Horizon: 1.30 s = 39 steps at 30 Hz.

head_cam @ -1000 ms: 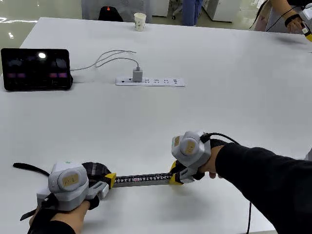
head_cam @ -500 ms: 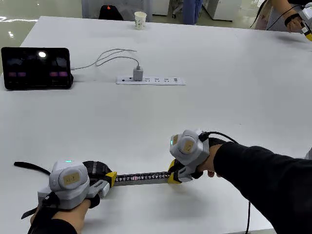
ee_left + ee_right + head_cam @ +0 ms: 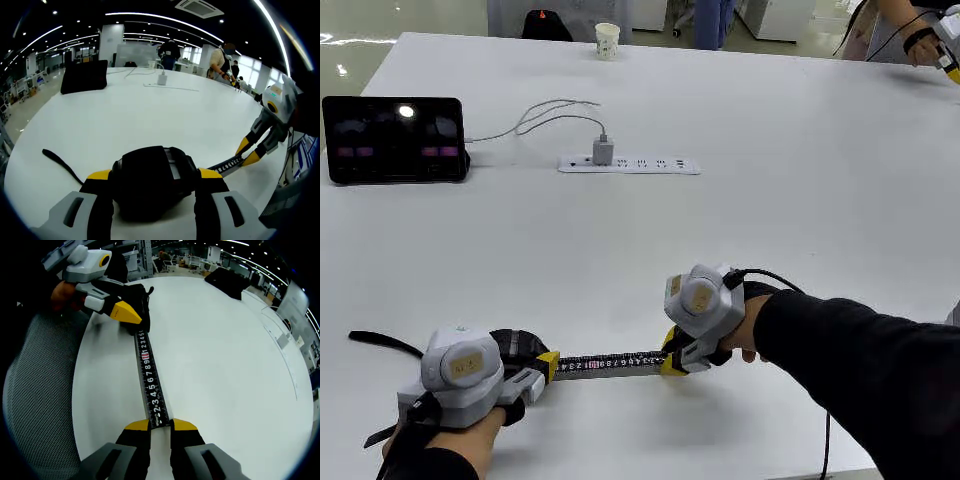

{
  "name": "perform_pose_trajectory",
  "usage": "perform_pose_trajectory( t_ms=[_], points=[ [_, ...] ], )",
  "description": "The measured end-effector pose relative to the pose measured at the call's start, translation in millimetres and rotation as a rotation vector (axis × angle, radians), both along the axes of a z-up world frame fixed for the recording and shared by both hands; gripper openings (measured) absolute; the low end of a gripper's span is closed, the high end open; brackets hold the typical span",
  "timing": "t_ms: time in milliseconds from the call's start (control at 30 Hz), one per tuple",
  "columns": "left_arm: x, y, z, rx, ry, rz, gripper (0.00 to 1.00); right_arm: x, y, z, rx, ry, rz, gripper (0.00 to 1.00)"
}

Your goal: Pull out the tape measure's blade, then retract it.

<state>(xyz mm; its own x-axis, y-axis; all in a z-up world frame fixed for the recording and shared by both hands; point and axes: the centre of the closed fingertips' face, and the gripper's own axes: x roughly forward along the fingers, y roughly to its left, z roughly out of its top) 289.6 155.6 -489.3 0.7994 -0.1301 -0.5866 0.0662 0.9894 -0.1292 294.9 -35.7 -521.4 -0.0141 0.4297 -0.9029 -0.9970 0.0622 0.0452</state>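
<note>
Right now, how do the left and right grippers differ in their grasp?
Spread: left gripper fingers stand wide; right gripper fingers nearly meet. Load: left clamps the bulky black case, right pinches the thin blade end. Both have yellow fingertips and hold the same tape measure.

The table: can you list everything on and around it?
Table: one, white, spans the head view.
Tape measure case: one, black, near left corner, between the left jaws.
Blade: one, dark with white numbers, stretched flat from the case to the right jaws.
Strap: one, black, lying left of the case.
Tablet: one, black, far left.
Power strip: one, white, mid-table; grey charger plugged in.
Paper cup: one, white, far edge.
Left gripper: one, grey, yellow-tipped jaws, shut on the case.
Right gripper: one, same colours, shut on the blade's end.
Sleeve: one, black, lower right.
</note>
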Motion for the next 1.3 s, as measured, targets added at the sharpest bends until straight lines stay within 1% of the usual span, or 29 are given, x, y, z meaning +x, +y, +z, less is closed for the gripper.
perform_pose_trajectory(
  t_ms=[567,1300],
  points=[
    [0.0,-0.8,0.1,0.0,0.001,-0.001,0.61,0.8,5.0,-0.6,0.003,-0.009,0.0,0.11],
    [0.7,0.2,-0.2,-0.002,0.003,-0.002,0.61,0.3,15.5,0.2,0.021,-0.011,0.007,0.11]
  ],
)
